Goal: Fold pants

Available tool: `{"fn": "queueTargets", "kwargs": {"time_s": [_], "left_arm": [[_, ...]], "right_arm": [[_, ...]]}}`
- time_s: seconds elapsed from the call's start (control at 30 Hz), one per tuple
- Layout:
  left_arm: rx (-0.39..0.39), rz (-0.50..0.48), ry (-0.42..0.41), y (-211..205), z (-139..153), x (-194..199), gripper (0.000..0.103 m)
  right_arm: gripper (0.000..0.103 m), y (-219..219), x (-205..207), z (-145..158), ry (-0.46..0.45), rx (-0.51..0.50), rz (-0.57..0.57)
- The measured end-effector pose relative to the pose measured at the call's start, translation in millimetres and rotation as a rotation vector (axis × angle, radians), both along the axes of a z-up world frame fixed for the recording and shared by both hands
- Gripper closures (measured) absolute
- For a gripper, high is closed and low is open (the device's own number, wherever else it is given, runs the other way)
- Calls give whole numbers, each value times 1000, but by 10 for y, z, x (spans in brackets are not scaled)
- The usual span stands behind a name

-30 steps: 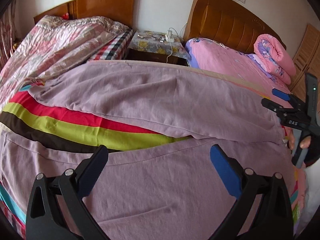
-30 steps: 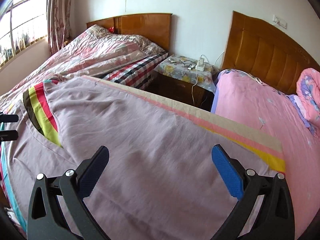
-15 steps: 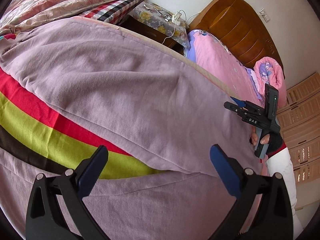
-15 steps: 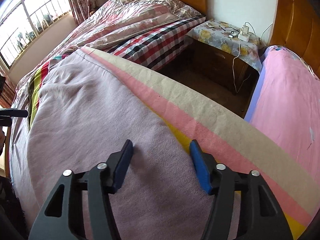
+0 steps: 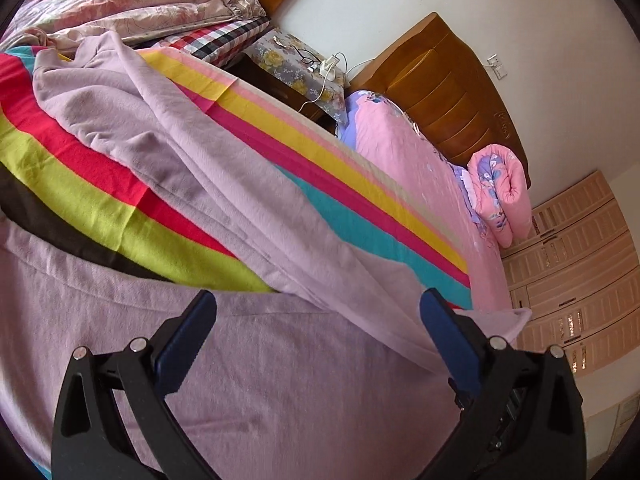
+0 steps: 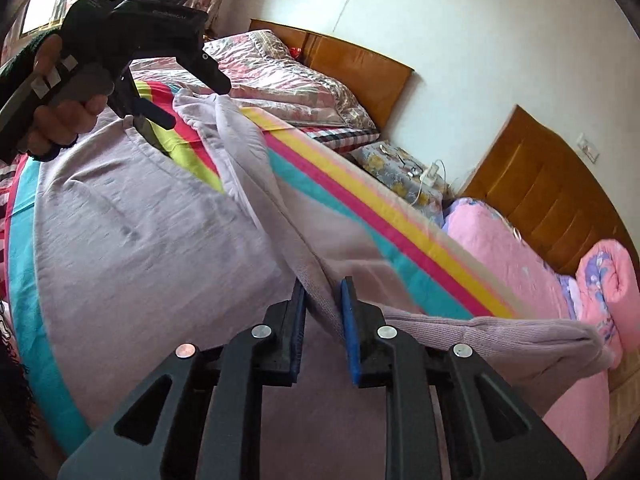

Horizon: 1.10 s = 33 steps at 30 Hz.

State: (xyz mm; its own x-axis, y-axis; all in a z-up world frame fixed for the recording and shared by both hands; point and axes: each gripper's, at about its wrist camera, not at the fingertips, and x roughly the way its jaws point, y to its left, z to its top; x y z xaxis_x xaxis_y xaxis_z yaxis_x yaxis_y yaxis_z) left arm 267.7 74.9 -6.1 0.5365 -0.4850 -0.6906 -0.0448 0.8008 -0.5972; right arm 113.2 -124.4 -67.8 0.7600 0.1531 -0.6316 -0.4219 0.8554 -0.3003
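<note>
Pants (image 5: 248, 380), lilac, soft brushed knit with a faintly fuzzy nap, lying on a striped blanket (image 5: 360, 196) that covers the bed. One leg lies flat across the lower part of the left wrist view. The other leg (image 5: 208, 160) is gathered into a long loose ridge whose long axis runs diagonally from the upper left of that frame to the lower right. Its ribbed cuff end (image 6: 520, 332) hangs off to the lower right of the right wrist view. Right gripper (image 6: 323, 312): black frame, blue ridged pads, jaws nearly together and clamped on the lifted leg just short of the cuff. Left gripper (image 5: 318, 320): same build, jaws spread wide, holding nothing, poised above the flat leg; in the right wrist view it shows at upper left, held in a hand (image 6: 52, 120). Blanket: flat woven, bands of cyan, magenta, yellow, red, lime and dark brown. Beyond: pink floral bedsheet (image 5: 404, 152), rolled pink quilt (image 5: 500, 192), glossy wooden headboard (image 5: 448, 80), nightstand with a flowered cloth (image 5: 296, 64).
</note>
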Motion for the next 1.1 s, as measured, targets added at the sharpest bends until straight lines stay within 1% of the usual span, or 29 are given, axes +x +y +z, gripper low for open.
{"fn": "queueTargets", "kwargs": {"time_s": [0.03, 0.07, 0.1, 0.13, 0.17, 0.23, 0.33, 0.4, 0.43, 0.53, 0.6, 0.67, 0.77, 0.8, 0.87, 0.93, 1.03, 1.07, 1.1], "left_arm": [[18, -10, 11, -9, -74, -103, 2], [32, -17, 26, -20, -148, -173, 2], [50, -23, 46, -22, -246, -245, 2], [66, -27, 62, -16, -325, -305, 2], [77, -30, 69, -14, -369, -353, 2], [84, -36, 71, 20, -438, -436, 2], [94, -28, 57, 90, -504, -532, 2], [107, -29, 44, 117, -516, -575, 2], [112, -32, 36, 120, -515, -598, 2], [121, -36, 13, 153, -519, -681, 2], [125, -38, 7, 180, -522, -707, 2], [121, -37, 5, 220, -533, -712, 2], [109, -31, 8, 275, -545, -663, 2], [98, -31, 9, 304, -548, -636, 2], [69, -39, 18, 333, -566, -570, 2], [24, -35, 34, 370, -574, -469, 2], [-52, -6, 41, 454, -528, -278, 3], [-84, 1, 40, 477, -510, -205, 7], [-107, 10, 42, 493, -494, -131, 8]], "right_arm": [[83, -27, -142, -97, 53, 63, -25], [76, -73, -260, -180, 101, 115, -48], [70, -132, -367, -235, 117, 155, -102], [58, -241, -463, -259, 131, 221, -166], [53, -382, -558, -266, 144, 315, -228], [52, -695, -718, -305, 165, 490, -362], [52, -1187, -799, -418, 194, 662, -596], [52, -1504, -825, -477, 203, 807, -692], [52, -1625, -826, -504, 202, 857, -729], [52, -1868, -748, -606, 218, 908, -832], [52, -1981, -691, -648, 208, 954, -858], [53, -2054, -633, -671, 202, 977, -895], [53, -2182, -553, -712, 194, 1037, -935], [56, -2198, -534, -707, 194, 1038, -946], [86, -2213, -532, -717, 187, 1009, -948], [89, -2211, -540, -749, 177, 1017, -943], [89, -2227, -547, -781, 166, 1009, -940], [89, -2228, -542, -779, 164, 1008, -940], [89, -2204, -548, -785, 163, 1007, -940]]}}
